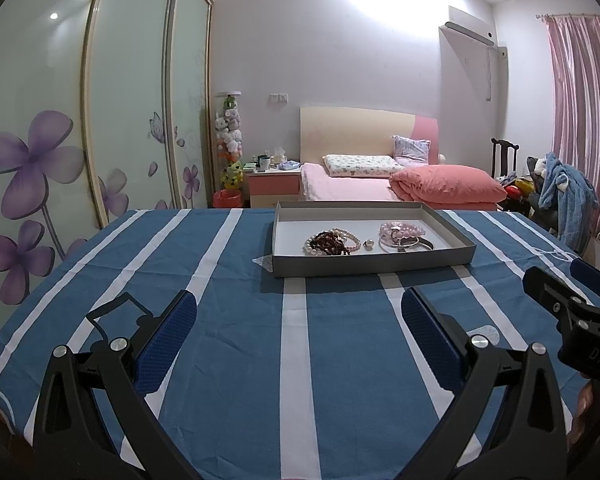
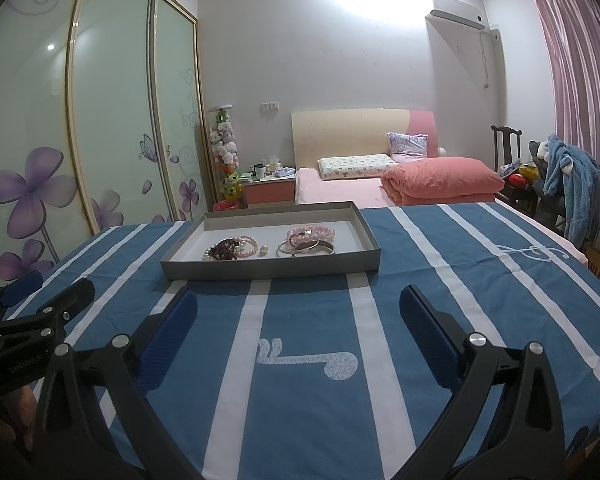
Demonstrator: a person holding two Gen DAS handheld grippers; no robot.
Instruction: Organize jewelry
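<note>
In the left wrist view, the left gripper (image 1: 300,312) fills the bottom of the frame, its blue-padded fingers (image 1: 168,344) spread wide with nothing between them but the blue-and-white striped cloth (image 1: 236,360). Just above centre sits a shallow grey tray (image 1: 372,262) with a white floor. Inside it, to the left, a dark bead bracelet (image 1: 331,242) lies tangled with a pearl bracelet (image 1: 350,240); a small pearl earring (image 1: 368,244) rests beside them. To the right, a pink bead bracelet (image 1: 402,229) sits atop silver bangles (image 1: 410,245). The right gripper (image 1: 572,300) enters at the right edge; I cannot tell its opening from here.

In the right wrist view, the right gripper (image 2: 298,312) occupies the bottom, fingers wide apart and empty. The tray (image 2: 268,270) sits left of centre, upper middle, holding the same pieces: dark beads (image 2: 225,249), pink beads (image 2: 312,233), bangles (image 2: 306,249). The left gripper (image 2: 40,300) shows at the left edge. A bed (image 2: 340,192) stands beyond.
</note>
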